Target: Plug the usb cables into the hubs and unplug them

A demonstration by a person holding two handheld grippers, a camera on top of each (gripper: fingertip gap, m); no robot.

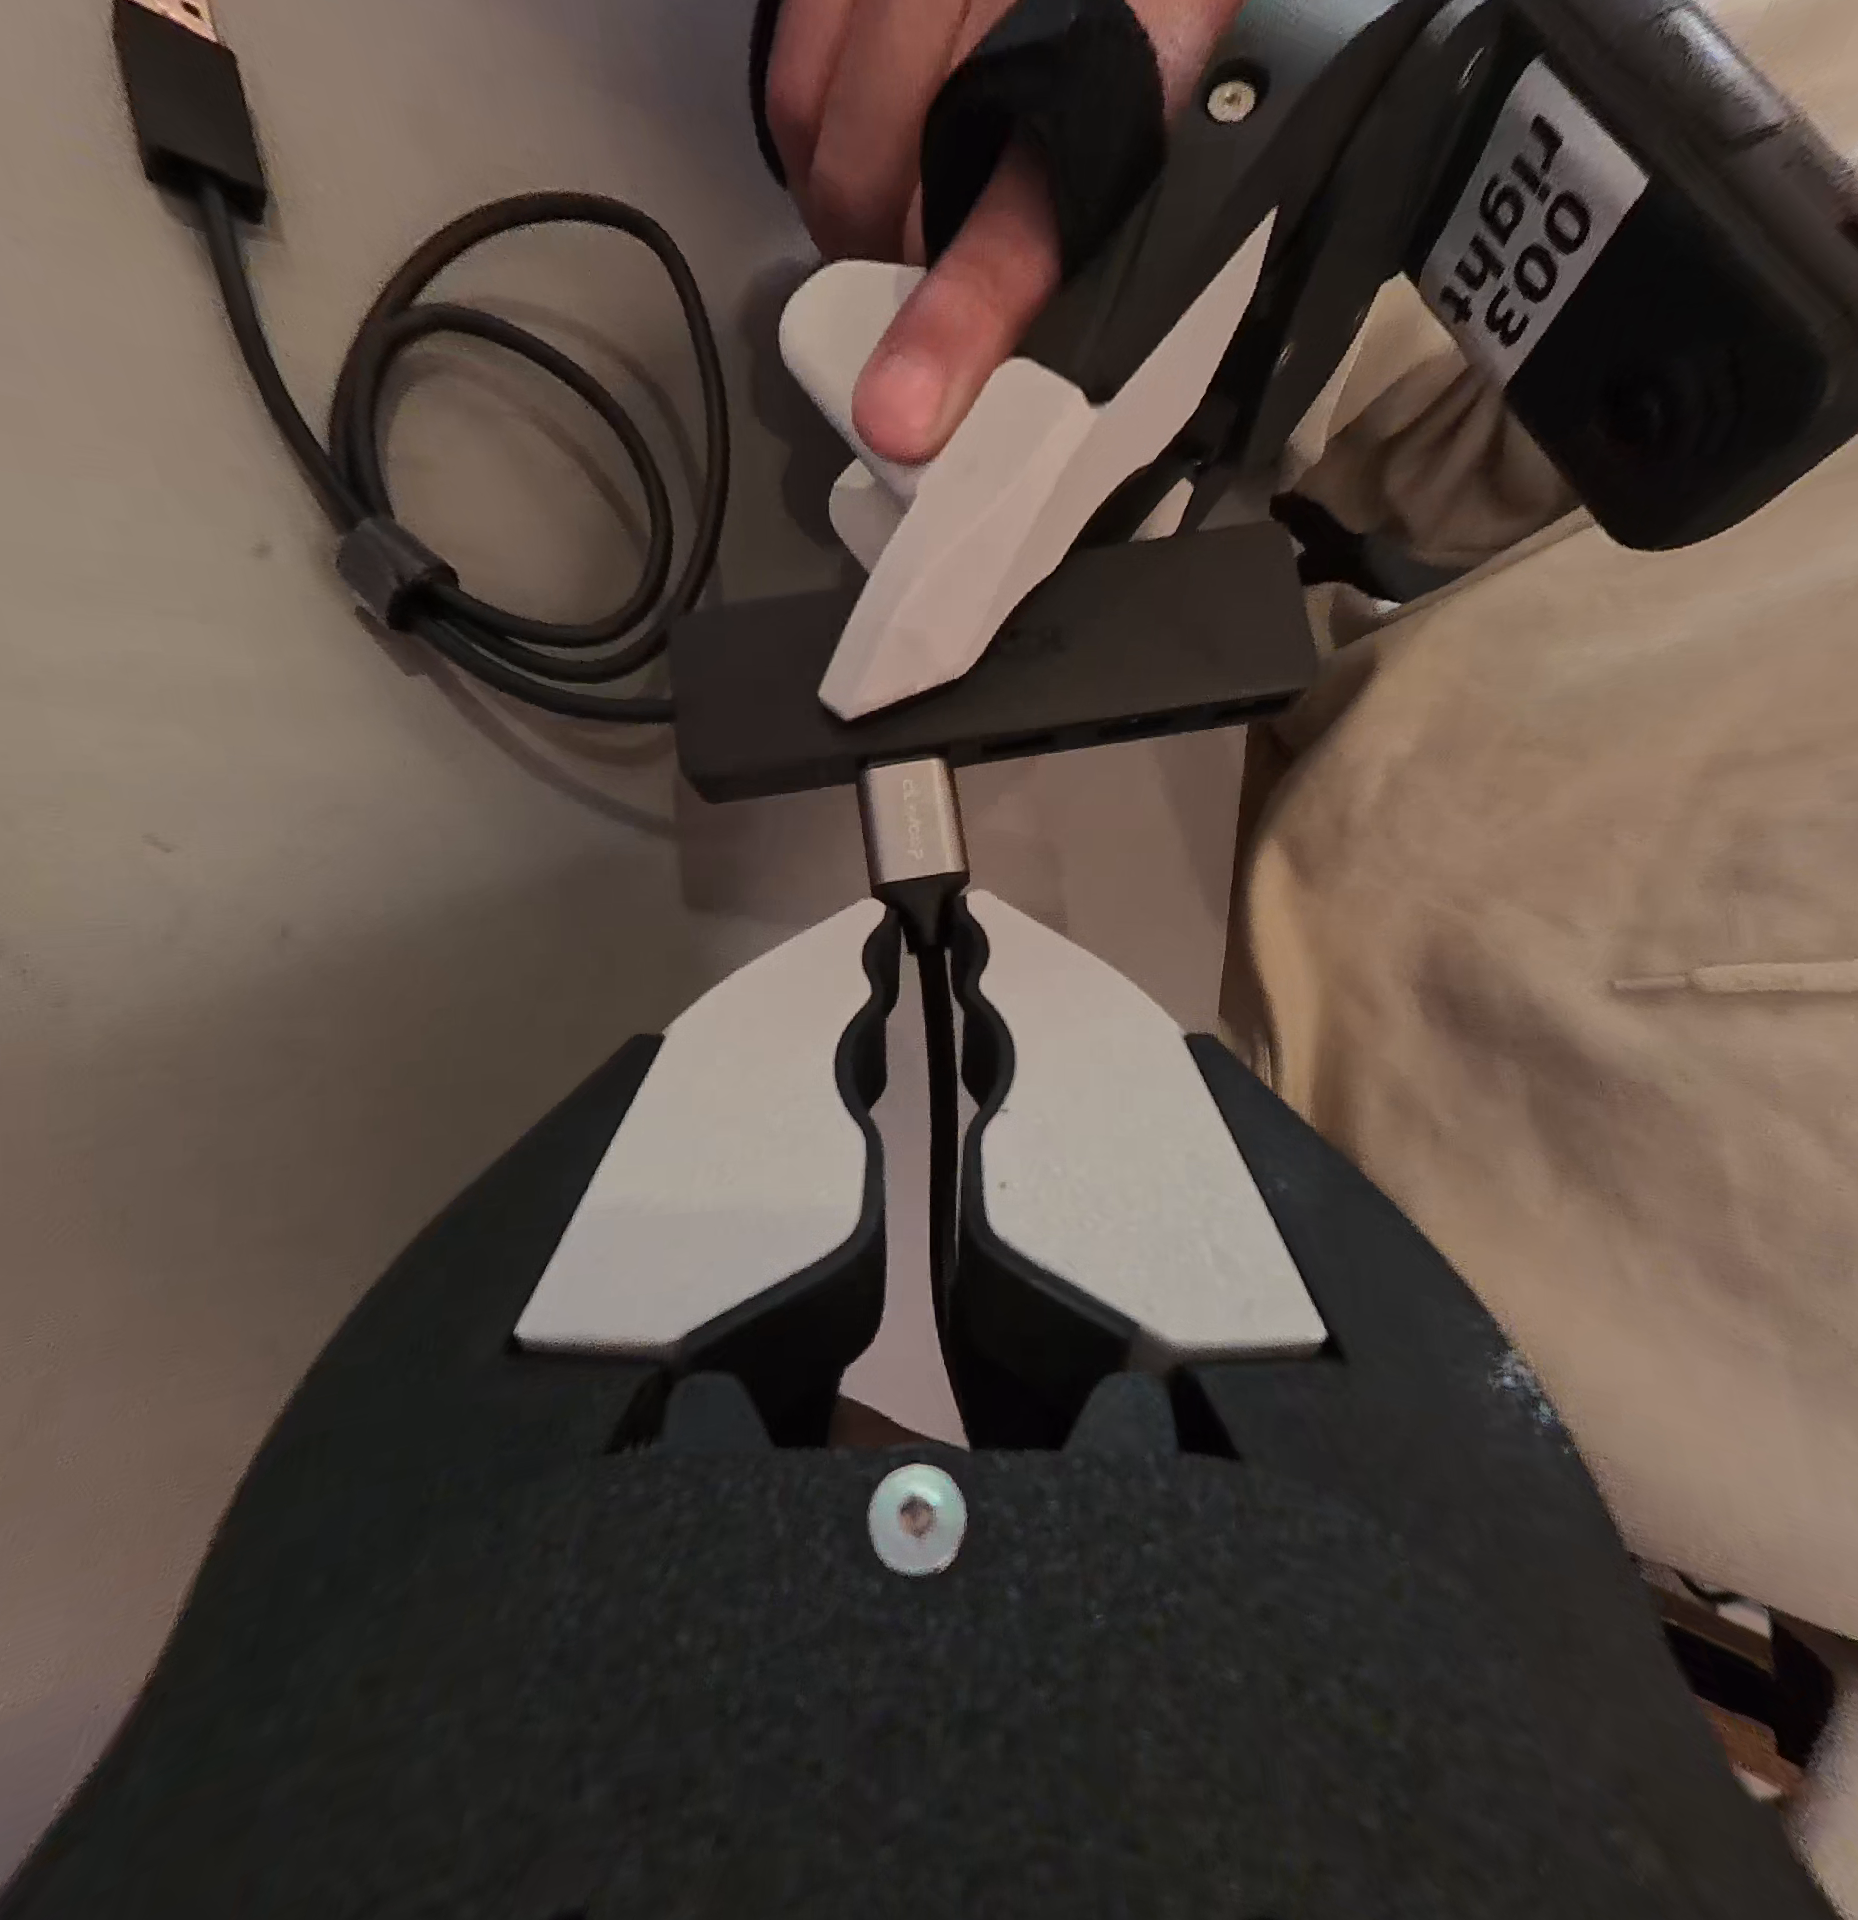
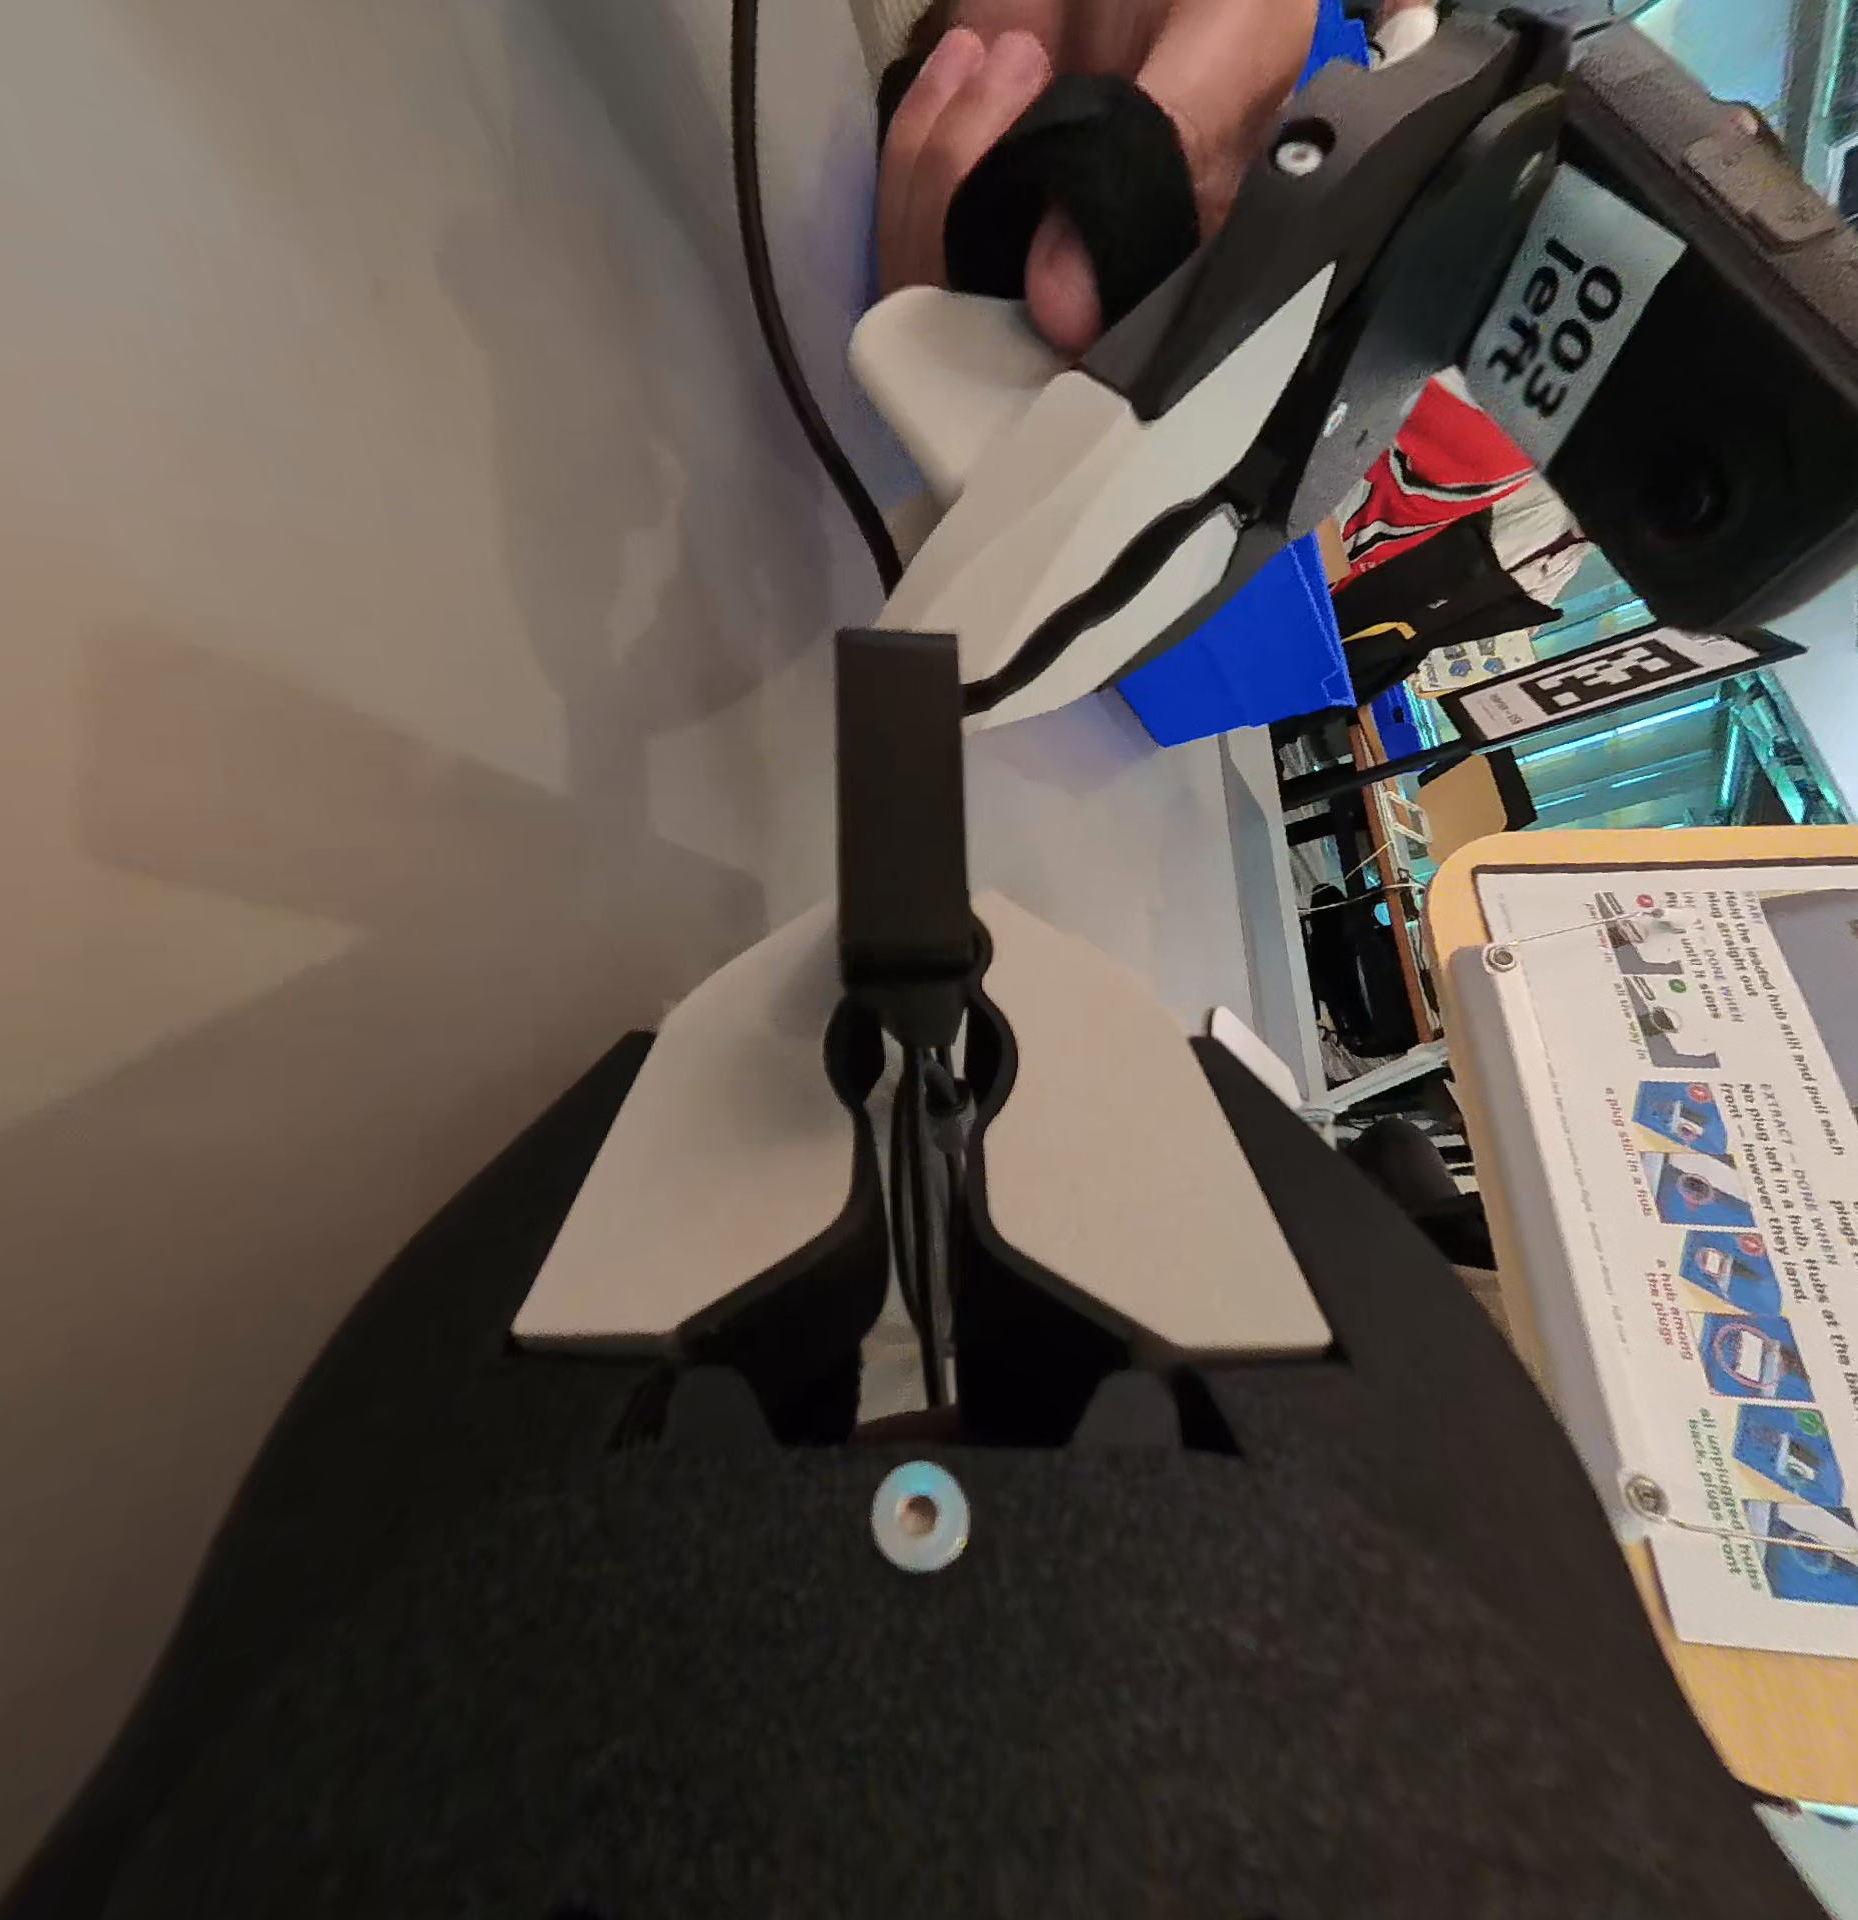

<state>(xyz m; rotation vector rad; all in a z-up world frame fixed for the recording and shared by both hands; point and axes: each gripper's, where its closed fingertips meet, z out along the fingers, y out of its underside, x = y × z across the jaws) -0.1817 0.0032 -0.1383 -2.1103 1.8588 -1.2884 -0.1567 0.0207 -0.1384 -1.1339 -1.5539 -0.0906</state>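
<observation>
While plugged — hub (image 1: 992, 675), cable (image 1: 930, 1091).

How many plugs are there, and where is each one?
2. The silver plug is stuck into the black hub, just ahead of the left gripper. The black plug lies loose at the top left corner. Others may be out of view.

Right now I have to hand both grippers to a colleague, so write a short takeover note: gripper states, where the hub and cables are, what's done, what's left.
Left gripper: shut on the black cable just behind the silver USB plug.
Right gripper: shut on the black USB hub, held above the tabletop.
Done: the silver plug sits in the hub's port; how deep cannot be told.
The hub's own coiled cable lies on the table, its USB-A plug free.
Left: three other ports look empty; unplugging remains.
</observation>
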